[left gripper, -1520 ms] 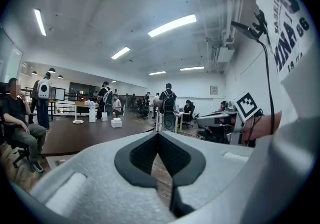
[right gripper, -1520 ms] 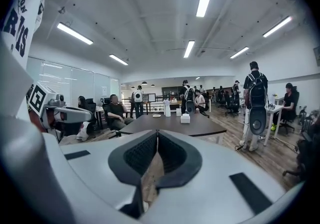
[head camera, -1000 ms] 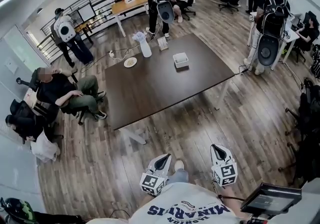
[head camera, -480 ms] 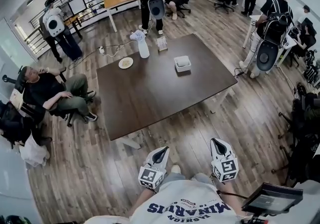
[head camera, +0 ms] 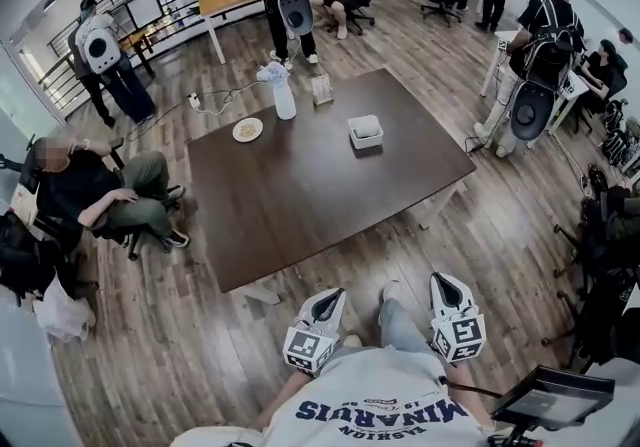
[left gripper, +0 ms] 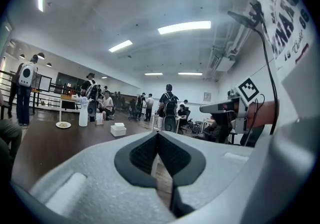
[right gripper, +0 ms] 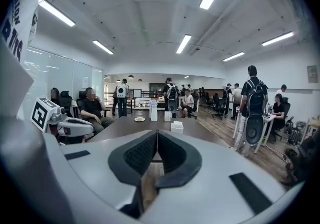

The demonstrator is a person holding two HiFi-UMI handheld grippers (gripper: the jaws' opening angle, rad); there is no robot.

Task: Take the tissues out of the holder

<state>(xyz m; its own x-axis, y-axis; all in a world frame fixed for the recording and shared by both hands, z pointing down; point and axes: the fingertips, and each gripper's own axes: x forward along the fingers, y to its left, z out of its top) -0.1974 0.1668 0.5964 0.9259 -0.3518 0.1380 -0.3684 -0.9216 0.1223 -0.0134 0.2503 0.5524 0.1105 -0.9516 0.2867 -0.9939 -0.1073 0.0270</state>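
- Closer now, tabletop (head camera: 300, 205) nears left hand-held gripper (head camera: 327, 297) and right hand-held gripper (head camera: 444, 283), jaws together, empty
- Approach step: tissue holder (head camera: 365, 132) sits upper centre, well apart; next, reach and open

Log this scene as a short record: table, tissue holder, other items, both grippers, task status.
table: dark, rectangular
tissue holder: white, on the table's far half
other items: white bottle, plate, card stand near far edge
left gripper: shut, empty, short of the table
right gripper: shut, empty, short of the table
task status: not started; tissues in holder
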